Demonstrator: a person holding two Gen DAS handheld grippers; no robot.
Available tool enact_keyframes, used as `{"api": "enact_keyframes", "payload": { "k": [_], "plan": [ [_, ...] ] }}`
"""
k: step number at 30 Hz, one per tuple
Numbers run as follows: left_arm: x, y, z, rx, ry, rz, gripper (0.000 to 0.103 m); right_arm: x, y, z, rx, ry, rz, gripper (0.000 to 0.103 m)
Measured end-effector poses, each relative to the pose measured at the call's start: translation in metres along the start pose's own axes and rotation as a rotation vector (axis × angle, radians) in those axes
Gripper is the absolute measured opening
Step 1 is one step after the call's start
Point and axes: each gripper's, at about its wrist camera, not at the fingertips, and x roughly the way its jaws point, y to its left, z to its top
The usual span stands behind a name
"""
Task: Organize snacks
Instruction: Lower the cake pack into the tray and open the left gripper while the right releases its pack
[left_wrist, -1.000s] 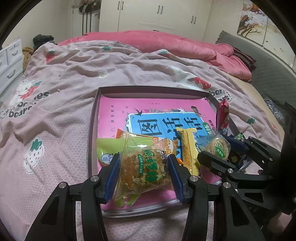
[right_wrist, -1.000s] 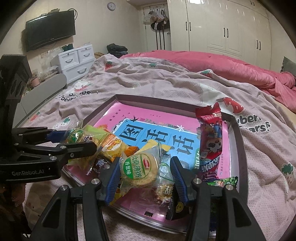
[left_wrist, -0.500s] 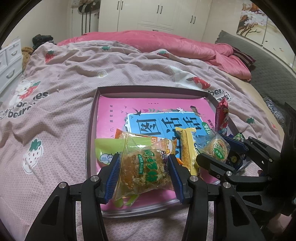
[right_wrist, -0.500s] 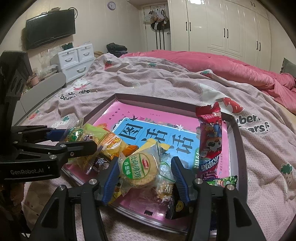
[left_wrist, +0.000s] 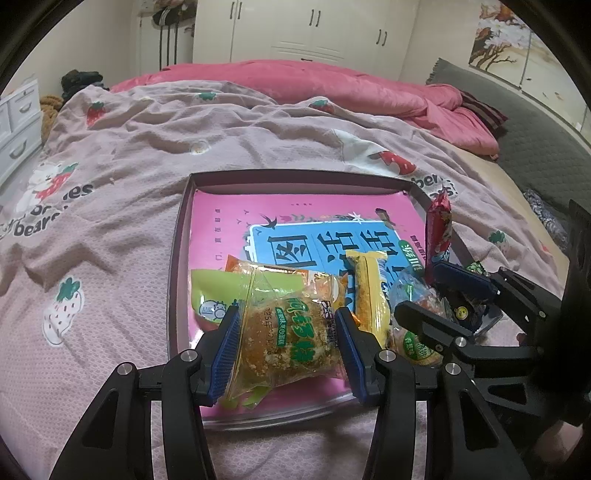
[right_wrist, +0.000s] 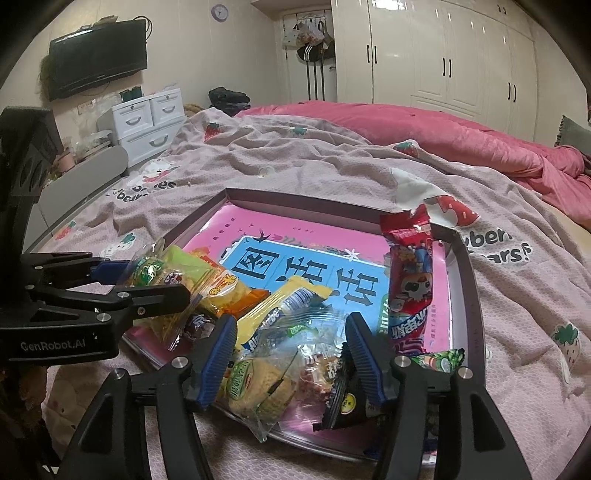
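Observation:
A shallow tray with a pink and blue printed sheet lies on the bed and holds several snack packs. My left gripper is shut on a clear pack of orange crumbly cake with green print, held over the tray's near left corner. My right gripper has its jaws opening. A round biscuit pack lies between them on the tray's near edge, and the pads are off it. A yellow bar, a tall red pack and a small black pack lie close by.
The tray rests on a pink strawberry blanket. A pink quilt is bunched at the far side. White drawers and a wall television stand to the left, wardrobes behind.
The right jaws have spread wider. The round biscuit pack has dropped from between the pads and tipped flat onto the tray's near edge. The left gripper and its pack have not moved.

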Motion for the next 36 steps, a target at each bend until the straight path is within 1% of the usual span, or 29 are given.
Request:
{"api": "enact_keyframes", "payload": {
  "k": [5,8,23,27,31,33,36],
  "plan": [
    [0.0,-0.001,-0.001,0.002,0.003,-0.002,0.053,-0.002,-0.001,0.001,-0.003,-0.006,-0.014,0.061],
    [-0.001,-0.002,-0.001,0.005,0.004,-0.003,0.053,-0.004,0.0,0.001,-0.006,-0.01,-0.019,0.065],
    [-0.001,-0.006,-0.002,0.019,0.008,-0.008,0.056,-0.007,-0.001,0.003,-0.021,-0.015,-0.04,0.065],
    [-0.001,-0.007,-0.002,0.018,0.009,-0.007,0.059,-0.008,-0.001,0.003,-0.021,-0.019,-0.046,0.065],
    [-0.002,-0.007,-0.002,0.017,0.01,-0.008,0.059,-0.01,-0.002,0.002,-0.02,-0.021,-0.049,0.066],
    [-0.002,-0.007,-0.002,0.016,0.009,-0.006,0.062,-0.012,-0.002,0.003,-0.02,-0.025,-0.053,0.067],
    [-0.005,-0.007,-0.003,0.013,0.006,-0.014,0.064,-0.014,-0.002,0.004,-0.019,-0.035,-0.056,0.067]
  ]
}}
